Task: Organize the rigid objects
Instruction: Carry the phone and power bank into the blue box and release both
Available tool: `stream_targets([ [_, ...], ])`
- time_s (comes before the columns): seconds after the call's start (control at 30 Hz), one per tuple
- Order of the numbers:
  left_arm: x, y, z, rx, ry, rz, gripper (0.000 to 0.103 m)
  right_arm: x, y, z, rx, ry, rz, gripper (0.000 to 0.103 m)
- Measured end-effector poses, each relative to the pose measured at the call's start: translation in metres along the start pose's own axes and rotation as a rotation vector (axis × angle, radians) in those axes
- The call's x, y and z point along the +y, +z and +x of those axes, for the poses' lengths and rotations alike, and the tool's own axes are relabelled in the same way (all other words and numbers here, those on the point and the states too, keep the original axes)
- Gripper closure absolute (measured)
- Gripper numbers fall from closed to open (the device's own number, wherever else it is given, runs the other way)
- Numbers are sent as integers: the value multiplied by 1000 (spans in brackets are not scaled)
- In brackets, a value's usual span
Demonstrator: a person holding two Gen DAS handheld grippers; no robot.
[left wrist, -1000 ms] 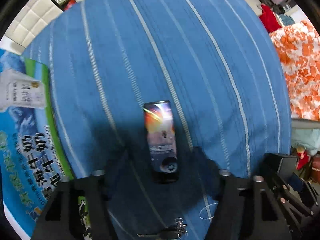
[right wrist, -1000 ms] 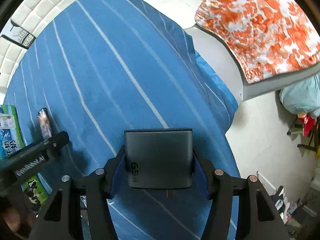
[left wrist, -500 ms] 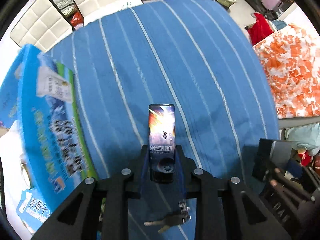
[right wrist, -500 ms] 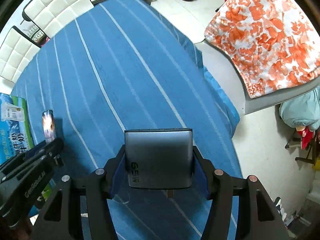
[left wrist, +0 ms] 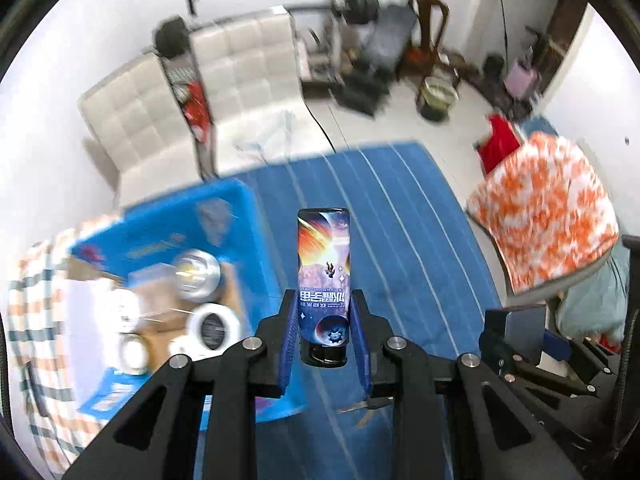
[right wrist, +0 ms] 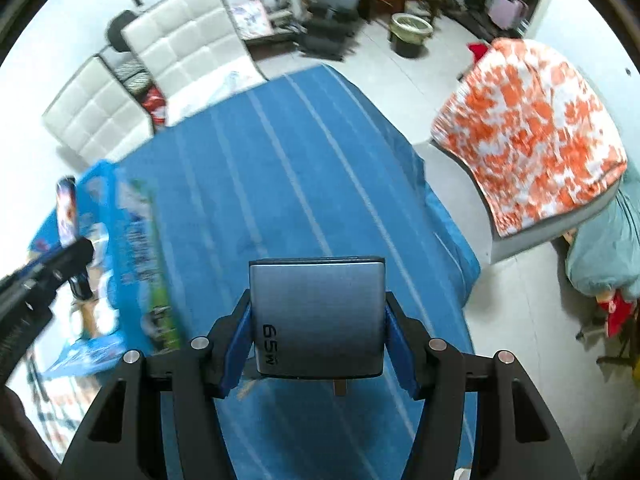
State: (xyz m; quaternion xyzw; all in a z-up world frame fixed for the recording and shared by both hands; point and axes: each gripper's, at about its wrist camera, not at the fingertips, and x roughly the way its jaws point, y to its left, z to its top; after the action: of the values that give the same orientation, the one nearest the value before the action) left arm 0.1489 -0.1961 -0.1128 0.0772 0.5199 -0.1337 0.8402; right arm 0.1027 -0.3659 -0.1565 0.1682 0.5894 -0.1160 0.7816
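Note:
My left gripper (left wrist: 323,320) is shut on a slim tube with a space picture (left wrist: 324,276) and holds it up above the blue striped cloth (left wrist: 400,216). It also shows at the far left of the right wrist view (right wrist: 67,210). My right gripper (right wrist: 318,332) is shut on a grey 65W charger block (right wrist: 318,316), held above the cloth (right wrist: 280,184). The charger also shows at the right of the left wrist view (left wrist: 520,330). An open blue carton (left wrist: 172,240) with round tins and tape rolls inside lies to the left.
A key bunch (left wrist: 366,410) lies on the cloth under my left gripper. The carton (right wrist: 132,248) sits at the cloth's left edge on a checked fabric (left wrist: 32,320). An orange patterned chair (right wrist: 532,128) stands right of the table. White sofas (right wrist: 160,60) stand behind.
My left gripper closed on the tube and lifted it off the cloth, tilting up so the room and open carton come into view. The right gripper also rose, still holding the charger.

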Motion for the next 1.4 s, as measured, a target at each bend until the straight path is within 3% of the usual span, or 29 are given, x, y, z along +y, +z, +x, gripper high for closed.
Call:
stream_targets([
  [0.3, 89, -28, -94, -150, 135, -93, 81, 109, -28, -110, -201, 112, -191, 41],
  [0.43, 105, -39, -121, -196, 173, -126, 81, 152, -39, -143, -255, 163, -265, 41],
  [0.63, 129, -49, -149, -256, 216, -171, 81, 198, -53, -169, -283, 211, -349, 41],
  [0.8, 143, -53, -141, -242, 209, -193, 81, 220, -54, -165, -274, 218, -381, 41],
  [0.93, 160, -58, -124, -193, 198, -220, 81, 238, -51, -147, -249, 210, -401, 41],
  [1.03, 180, -60, -100, -114, 156, -250, 81, 247, -43, -114, -209, 200, -399, 41],
  [1.13, 205, -59, -58, -1, 94, -279, 81, 255, -31, -59, -118, 200, -374, 41],
  [1.4, 245, -79, 60, 244, 9, -362, 81, 283, -28, 97, 113, 72, -404, 41],
])
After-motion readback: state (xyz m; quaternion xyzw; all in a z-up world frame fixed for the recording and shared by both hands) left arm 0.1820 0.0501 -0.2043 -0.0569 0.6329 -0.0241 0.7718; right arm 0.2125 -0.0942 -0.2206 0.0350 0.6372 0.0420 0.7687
